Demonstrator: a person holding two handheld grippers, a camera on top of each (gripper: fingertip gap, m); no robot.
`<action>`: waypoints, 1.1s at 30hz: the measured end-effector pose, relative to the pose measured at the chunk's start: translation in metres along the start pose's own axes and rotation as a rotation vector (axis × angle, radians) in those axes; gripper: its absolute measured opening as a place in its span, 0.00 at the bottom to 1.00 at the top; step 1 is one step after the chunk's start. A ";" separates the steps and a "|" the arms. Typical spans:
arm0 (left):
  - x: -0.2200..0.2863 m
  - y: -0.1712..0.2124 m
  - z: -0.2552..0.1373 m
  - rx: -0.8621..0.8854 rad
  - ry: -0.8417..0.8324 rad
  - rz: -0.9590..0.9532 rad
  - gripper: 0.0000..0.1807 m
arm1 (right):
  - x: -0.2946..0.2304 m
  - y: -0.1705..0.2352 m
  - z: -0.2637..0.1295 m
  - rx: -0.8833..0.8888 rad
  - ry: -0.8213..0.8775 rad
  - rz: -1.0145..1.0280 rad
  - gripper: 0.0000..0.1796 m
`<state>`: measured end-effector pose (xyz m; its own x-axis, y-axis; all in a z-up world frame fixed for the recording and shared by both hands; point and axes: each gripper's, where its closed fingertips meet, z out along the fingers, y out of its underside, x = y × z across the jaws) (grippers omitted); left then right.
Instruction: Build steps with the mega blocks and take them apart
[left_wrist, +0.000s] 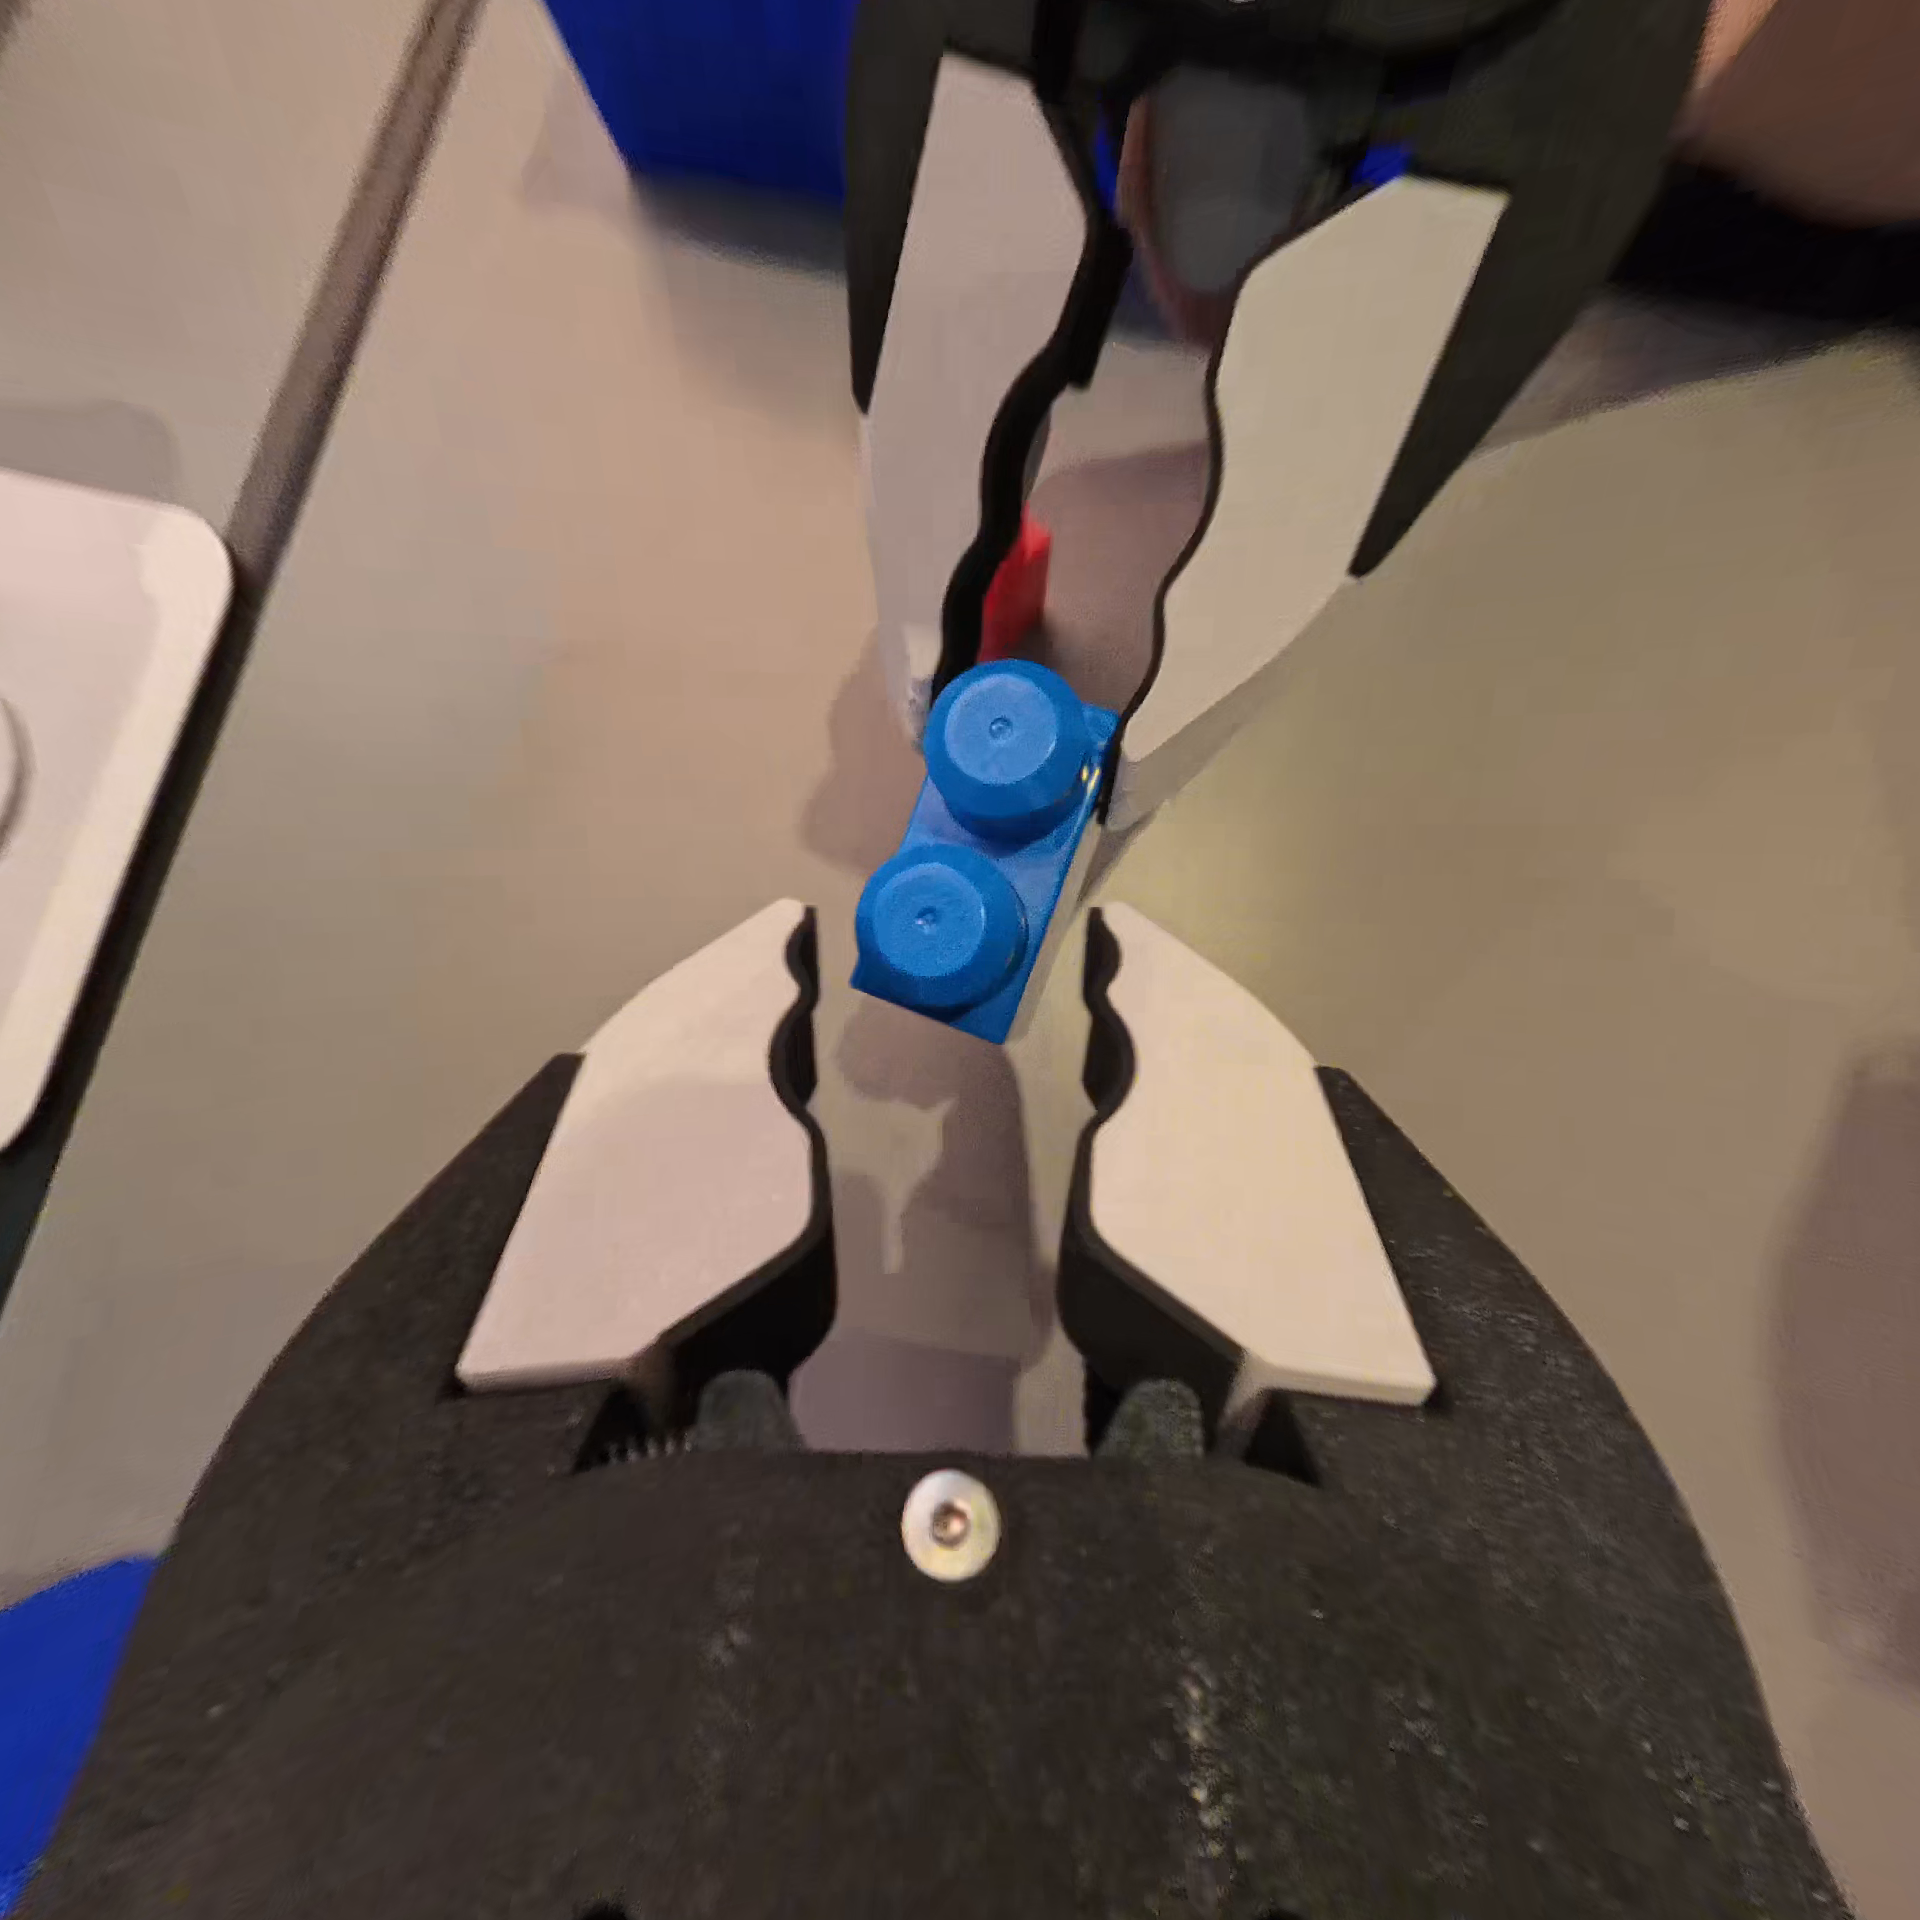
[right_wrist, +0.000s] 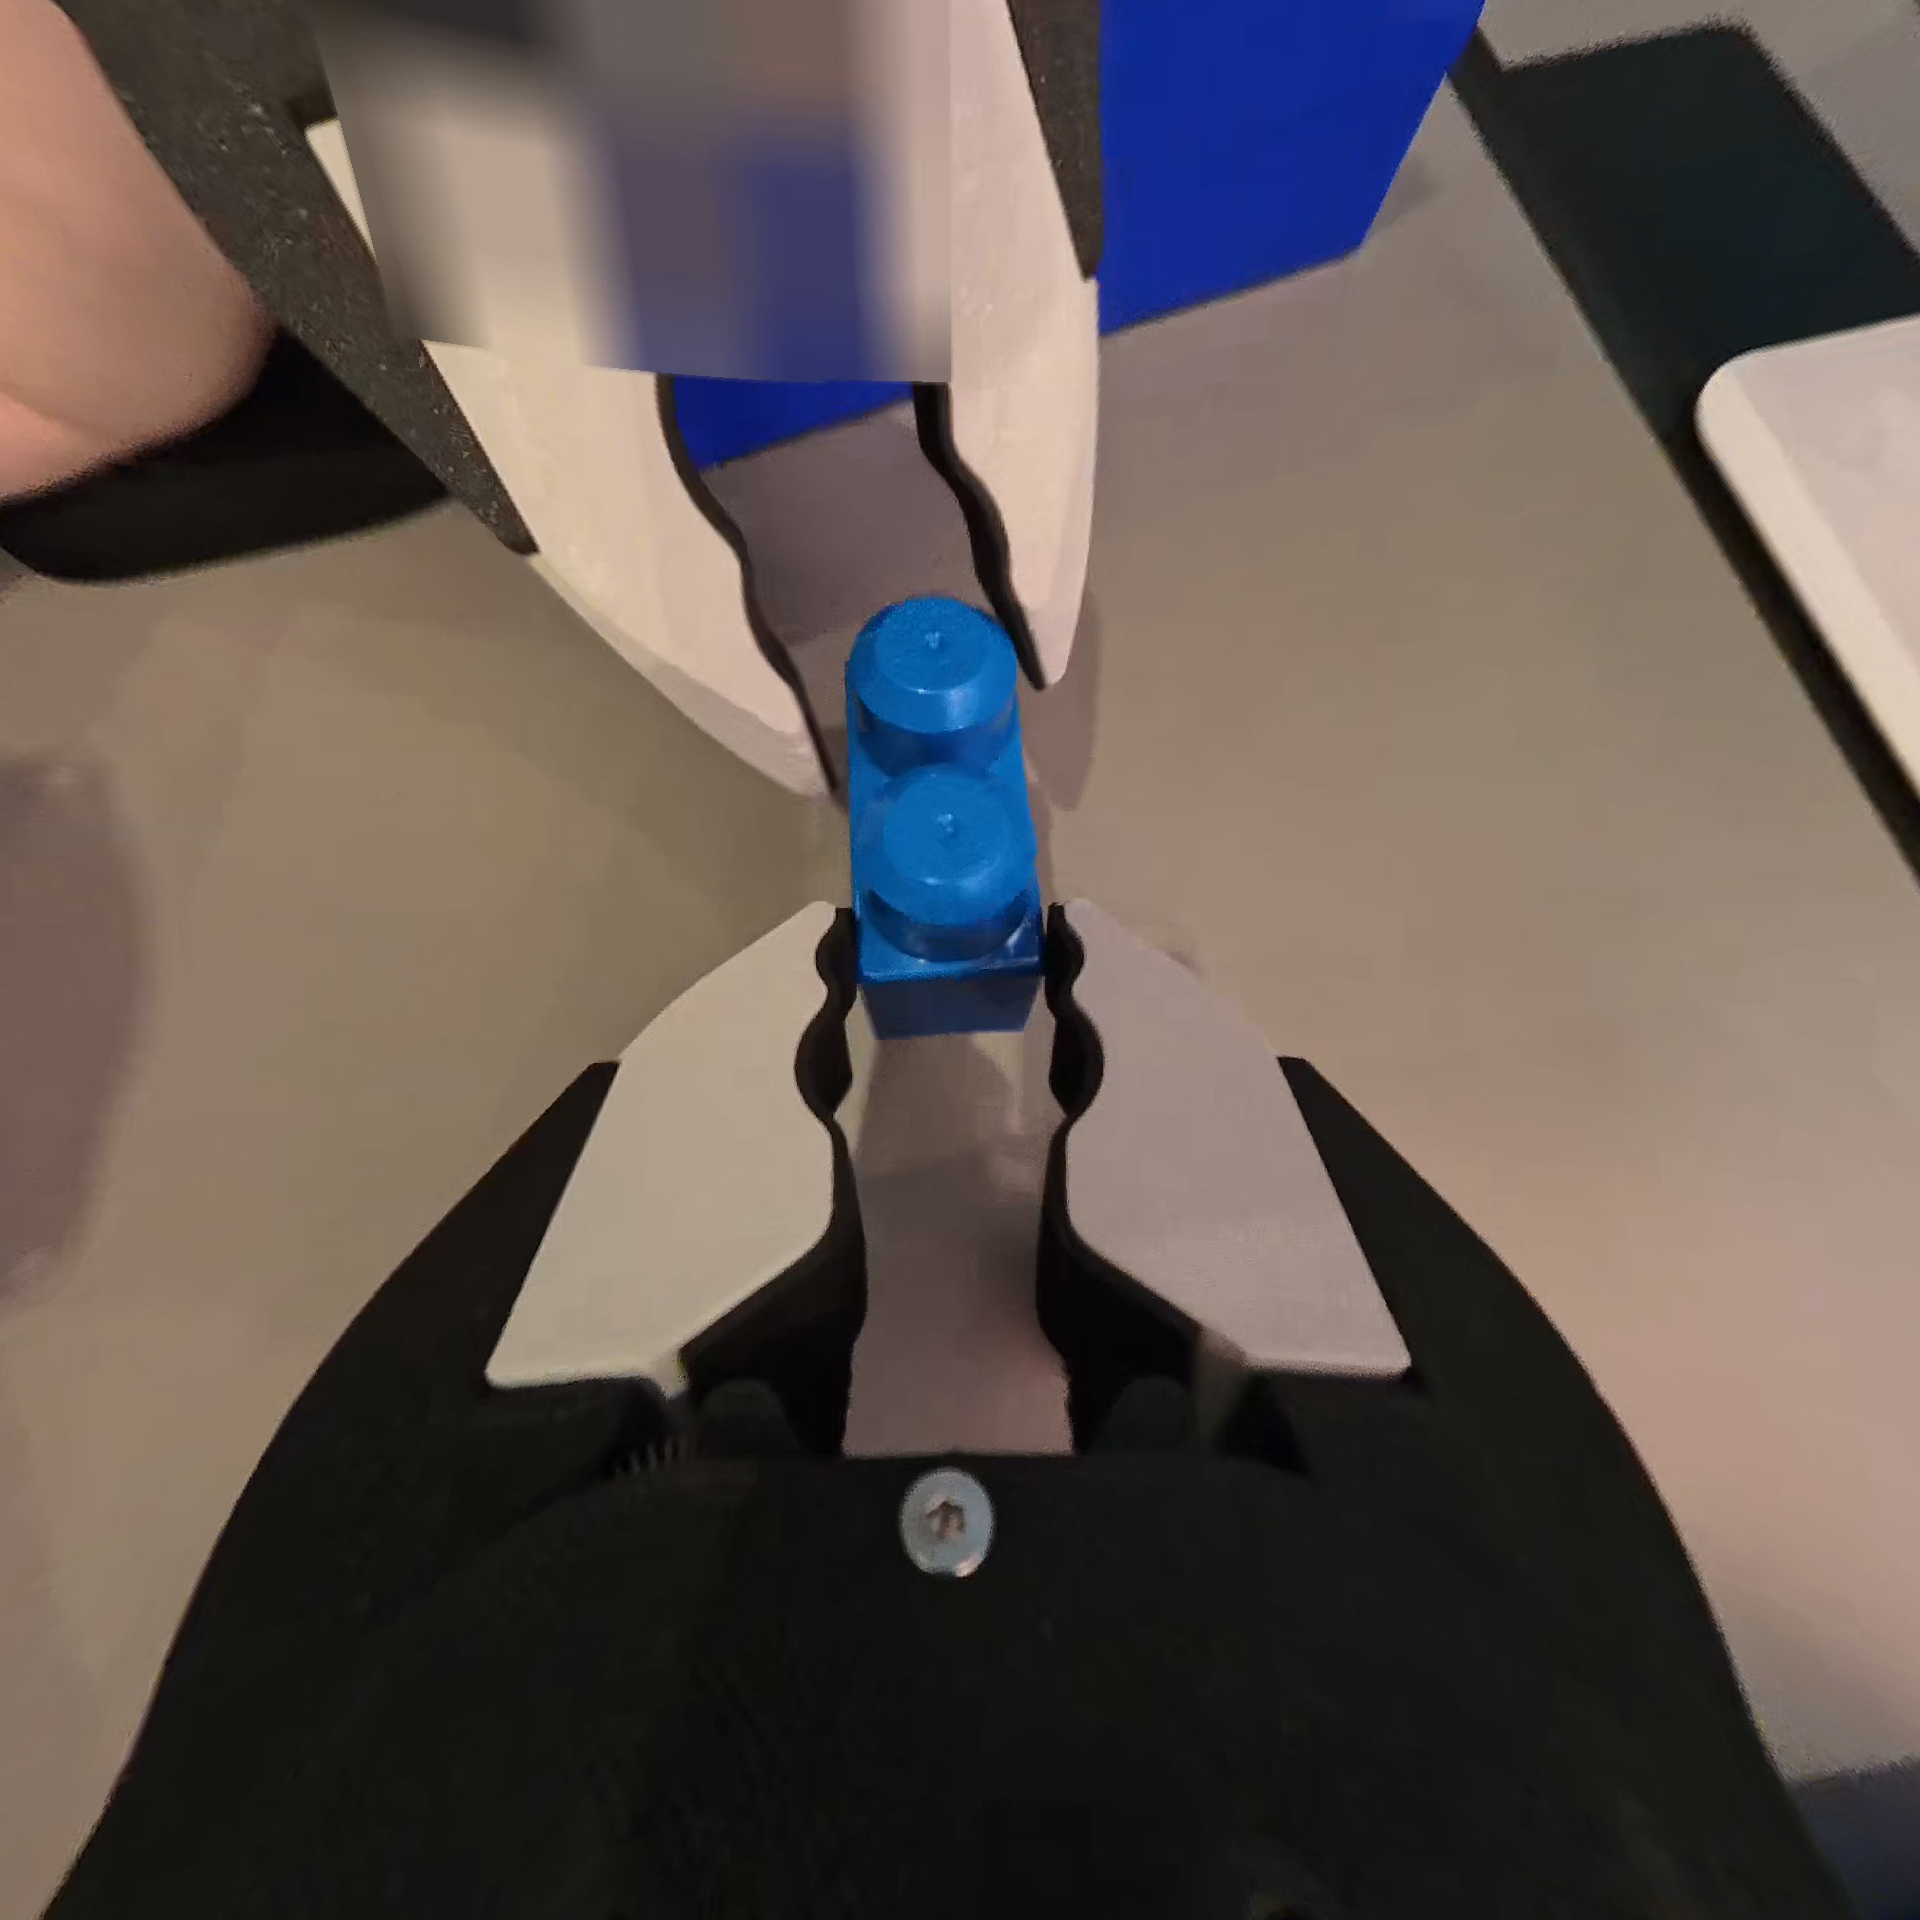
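While its two pale, wavy-edged fingers stand parted in the foreground of the left wrist view, the left tool (left_wrist: 951, 920) holds nothing, and the small blue plastic two-stud block (left_wrist: 971, 862) sits just past its fingertips, tilted, with its near end between them but apart from both. Beyond that, the right tool (left_wrist: 1023, 727) reaches in from the far side, its fingers pressed against the far end of the blue block on either side, so it is clamped on the block. Behind the block, between the right tool's fingers, a small red plastic block (left_wrist: 1016, 587) shows in part above the smooth grey table (left_wrist: 520, 727); whether it touches the table cannot be told. Farther left lies a pale rounded-corner tray (left_wrist: 94, 769), and a large blue box (left_wrist: 717, 94) stands at the far edge. In the right wrist view the same blue block (right_wrist: 940, 831) has its near end squeezed between the right tool's (right_wrist: 945, 935) tips, studs facing up toward the camera, while the left tool (right_wrist: 935, 727) flanks its far end with a gap on the right-hand side. A person's hand (right_wrist: 94, 270) shows at the upper left.
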<state>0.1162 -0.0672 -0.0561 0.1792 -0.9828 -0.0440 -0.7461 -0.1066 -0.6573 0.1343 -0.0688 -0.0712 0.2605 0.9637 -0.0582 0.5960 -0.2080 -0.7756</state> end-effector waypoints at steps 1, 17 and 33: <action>0.002 -0.009 -0.006 0.067 0.030 -0.022 0.30 | -0.002 -0.006 -0.008 0.033 -0.027 0.015 0.20; 0.033 -0.073 -0.034 0.502 0.258 -0.072 0.32 | -0.028 -0.070 -0.076 0.410 -0.180 0.012 0.20; 0.036 -0.074 -0.033 0.503 0.264 -0.055 0.23 | -0.030 -0.077 -0.081 0.439 -0.129 -0.044 0.21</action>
<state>0.1566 -0.1000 0.0156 -0.0054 -0.9890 0.1476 -0.3317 -0.1375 -0.9333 0.1424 -0.0953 0.0411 0.1291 0.9888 -0.0755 0.2186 -0.1026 -0.9704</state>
